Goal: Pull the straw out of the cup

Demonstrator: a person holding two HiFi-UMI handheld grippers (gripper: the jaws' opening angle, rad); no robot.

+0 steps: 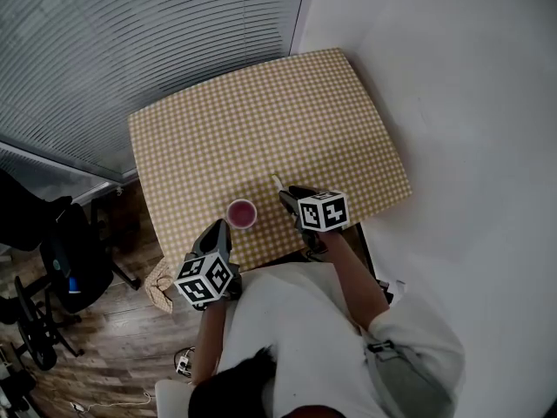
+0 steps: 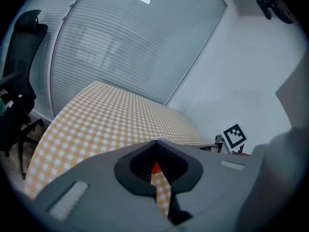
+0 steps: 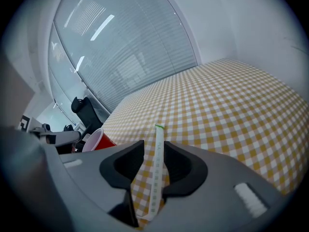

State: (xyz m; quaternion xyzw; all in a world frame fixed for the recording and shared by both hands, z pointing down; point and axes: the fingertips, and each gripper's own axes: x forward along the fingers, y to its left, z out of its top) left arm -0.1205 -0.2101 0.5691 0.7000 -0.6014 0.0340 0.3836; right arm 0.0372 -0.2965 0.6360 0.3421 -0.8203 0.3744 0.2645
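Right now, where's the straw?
In the right gripper view the straw lies on the checked table between the right gripper's open fingers, outside the red cup to its left.

left tongs (image 2: 155,148): jaws closed together at the tips, pointing forward and somewhat down.
right tongs (image 3: 153,144): jaws apart, tilted down more steeply.
left forearm (image 1: 209,338): bare, reaching forward.
right forearm (image 1: 352,277): bare, reaching forward, white sleeve pushed up.
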